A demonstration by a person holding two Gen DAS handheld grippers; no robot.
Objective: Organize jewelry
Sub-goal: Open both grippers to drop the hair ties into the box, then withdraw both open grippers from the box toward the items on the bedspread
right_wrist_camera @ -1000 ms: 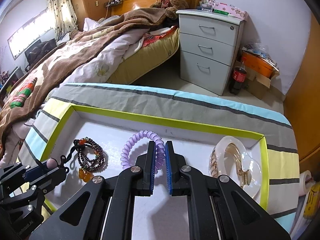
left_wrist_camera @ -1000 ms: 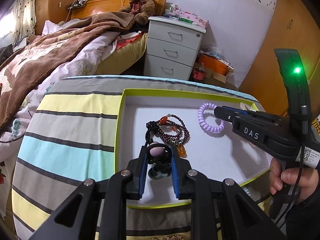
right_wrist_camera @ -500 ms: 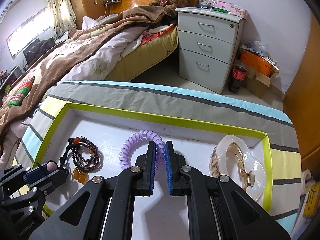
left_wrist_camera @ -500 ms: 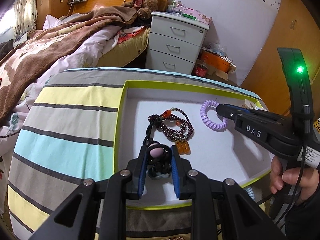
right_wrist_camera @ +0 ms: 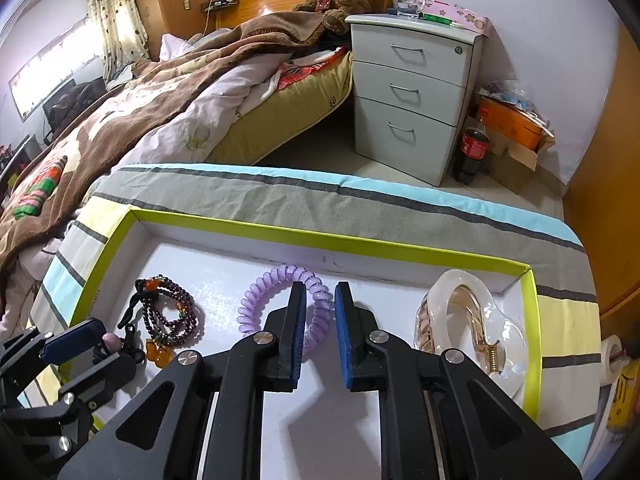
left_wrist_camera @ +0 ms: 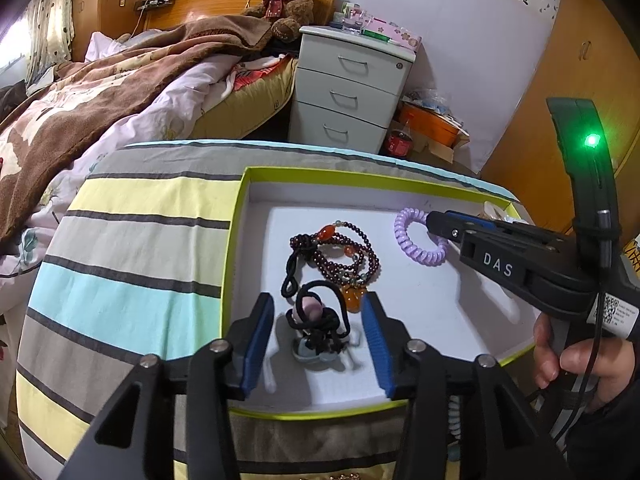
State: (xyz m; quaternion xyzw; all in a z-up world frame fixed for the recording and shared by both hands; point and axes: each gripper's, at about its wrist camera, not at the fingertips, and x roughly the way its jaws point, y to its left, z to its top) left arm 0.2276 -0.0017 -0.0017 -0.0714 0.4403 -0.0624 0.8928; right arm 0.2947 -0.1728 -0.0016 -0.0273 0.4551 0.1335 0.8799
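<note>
1. A shallow white cardboard tray with a lime-green rim (left_wrist_camera: 238,216) (right_wrist_camera: 532,320) lies on a bench covered in a cloth striped grey, yellow and pale blue (left_wrist_camera: 132,240) (right_wrist_camera: 360,200).
2. The left tongs (left_wrist_camera: 318,338) (right_wrist_camera: 86,350) have just been opening: the blue pads (left_wrist_camera: 256,336) stand apart on either side of a black elastic hair tie with a pink bead and a pale grey charm (left_wrist_camera: 318,322), which rests on the tray floor near the front-left corner, touched by neither pad. They are released.
3. Just behind the tie lies a coiled string of dark red beads with orange stones and a black cord (left_wrist_camera: 340,256) (right_wrist_camera: 170,314); its orange pendant sits just beside the tie.
4. The right tongs (right_wrist_camera: 320,336) (left_wrist_camera: 434,226) have also just been opening. A lilac plastic spiral hair ring (right_wrist_camera: 276,300) (left_wrist_camera: 418,242) lies flat on the tray, its near side passing between the blue pads (right_wrist_camera: 344,340); in the right wrist view a gap shows on both sides of the coil, so the grip is let go.
5. A hand (left_wrist_camera: 580,364) holds the right tongs' handle, whose green light (left_wrist_camera: 591,141) is lit.
6. A large clear plastic claw hair clip with a gold spring (right_wrist_camera: 468,328) lies in the tray's right end, well apart from the lilac ring.
</note>
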